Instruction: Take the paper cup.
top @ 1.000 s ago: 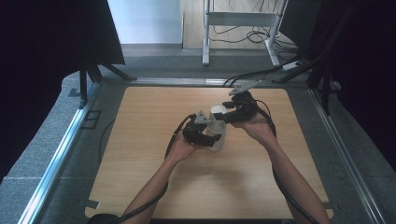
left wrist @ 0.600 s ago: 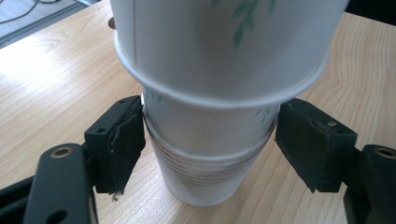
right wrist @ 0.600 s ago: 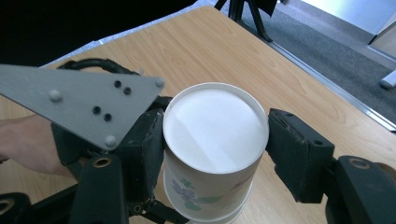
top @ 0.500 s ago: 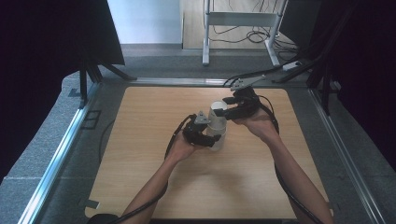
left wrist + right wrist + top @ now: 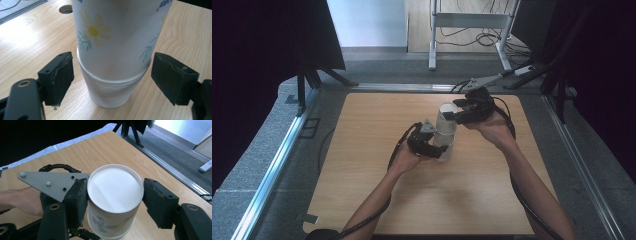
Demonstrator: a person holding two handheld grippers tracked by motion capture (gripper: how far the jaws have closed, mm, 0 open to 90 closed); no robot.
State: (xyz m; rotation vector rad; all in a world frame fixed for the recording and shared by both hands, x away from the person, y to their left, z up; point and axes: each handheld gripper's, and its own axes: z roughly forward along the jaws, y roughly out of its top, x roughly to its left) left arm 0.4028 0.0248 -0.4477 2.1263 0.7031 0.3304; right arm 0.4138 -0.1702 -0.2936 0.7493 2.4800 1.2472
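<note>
Standing upright on the wooden counter near its middle, the stack of paper cups has its long axis vertical, so separation must go straight up. Right tool pinches the inverted flowered top cup from above. Left tool, jaws just opened, straddles the lower cup with pads clear of it.

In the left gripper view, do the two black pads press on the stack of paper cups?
No, both pads stand apart from the cups.
</note>
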